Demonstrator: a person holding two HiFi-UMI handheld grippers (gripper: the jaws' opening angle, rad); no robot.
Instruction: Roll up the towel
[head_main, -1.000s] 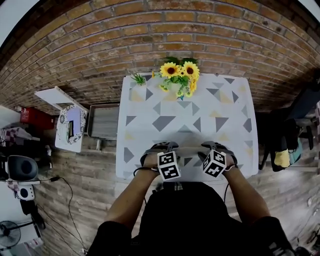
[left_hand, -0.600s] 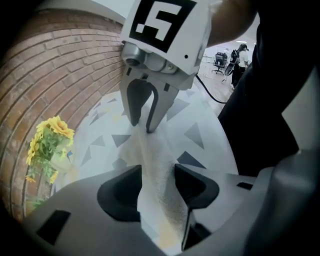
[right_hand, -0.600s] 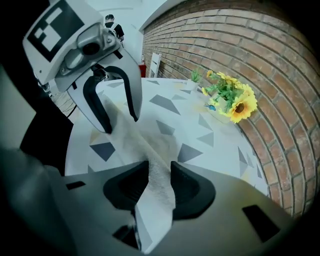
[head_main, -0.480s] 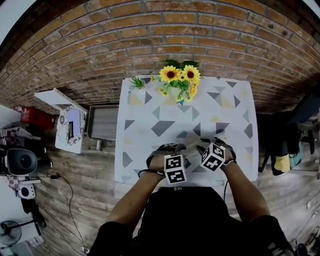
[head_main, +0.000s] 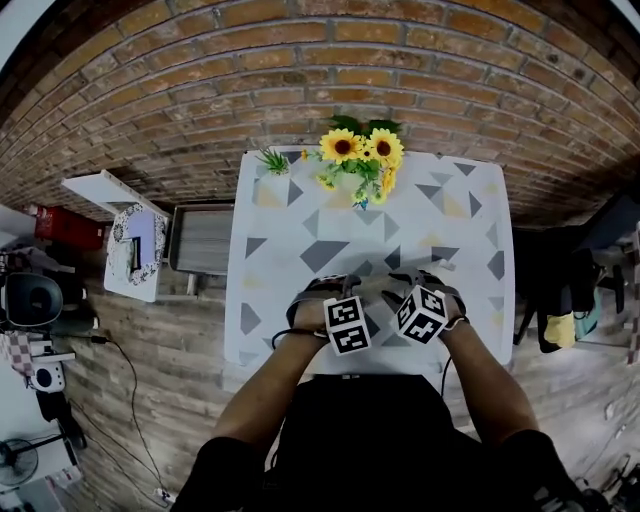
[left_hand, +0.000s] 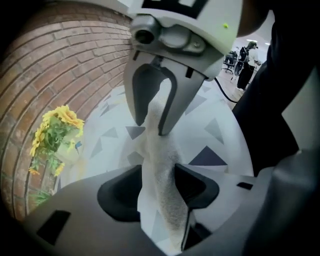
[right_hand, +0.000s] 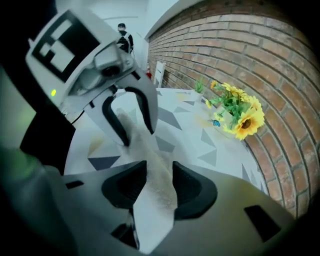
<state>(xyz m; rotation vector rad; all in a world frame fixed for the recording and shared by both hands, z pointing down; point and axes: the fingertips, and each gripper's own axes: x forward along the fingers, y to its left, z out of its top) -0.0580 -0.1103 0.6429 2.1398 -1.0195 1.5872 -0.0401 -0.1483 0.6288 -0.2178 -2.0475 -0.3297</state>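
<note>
White towel (left_hand: 160, 145) between both tools (left_hand: 159, 186) (right_hand: 160, 188)

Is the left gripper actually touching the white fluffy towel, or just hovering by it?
Touching. The left gripper view shows the left gripper with its jaws closed on the white terry towel, the cloth pinched between them.

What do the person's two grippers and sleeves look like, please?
The left gripper and the right gripper look alike: pale grey bodies, dark rounded jaw pads, a small green light. Each carries a white cube with black square markers. The person wears a black top with short sleeves. The right jaws have just been opening slightly, the towel between them.
</note>
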